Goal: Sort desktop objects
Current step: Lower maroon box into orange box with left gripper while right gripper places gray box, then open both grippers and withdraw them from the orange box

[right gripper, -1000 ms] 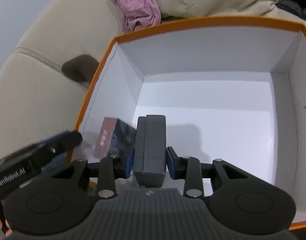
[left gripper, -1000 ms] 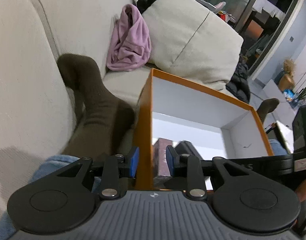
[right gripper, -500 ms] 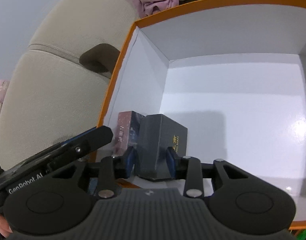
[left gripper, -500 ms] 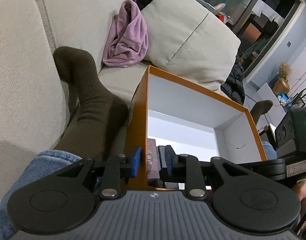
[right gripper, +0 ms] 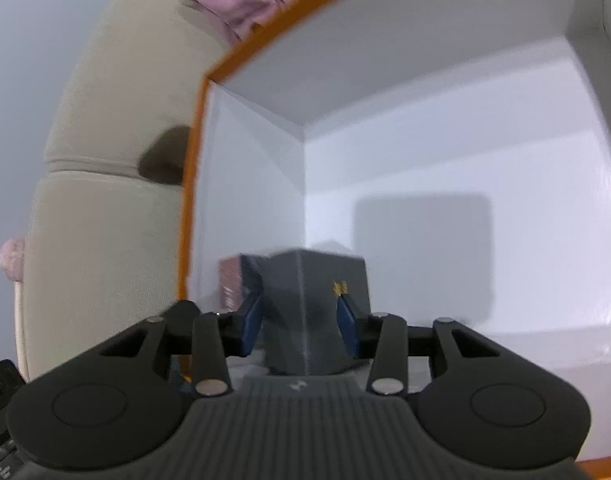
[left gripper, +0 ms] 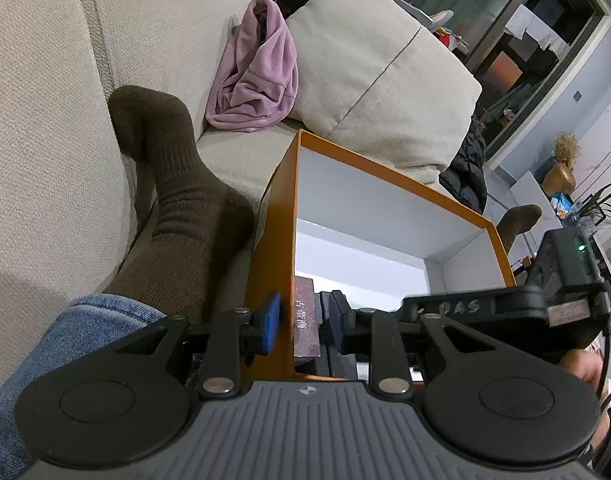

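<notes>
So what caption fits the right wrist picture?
Right gripper opening around a dark box inside the orange box.

A beige fabric sofa (left gripper: 233, 160) carries an orange box (left gripper: 271, 240) with white inside walls, a crumpled pink garment (left gripper: 257, 76) beside a large beige cushion (left gripper: 377, 80), and a person's leg in a dark brown sock (left gripper: 173, 200).

Blurred throughout in the right wrist view, leaving the gold mark on the dark box (right gripper: 317, 304) unreadable and pad contact by the opening right gripper (right gripper: 301, 320) impossible to judge. Mostly hidden behind that box: the reddish box (right gripper: 230, 282). Cut off by the left view's lower edge and the left gripper (left gripper: 303, 322): the orange box's near wall (left gripper: 271, 280).
</notes>
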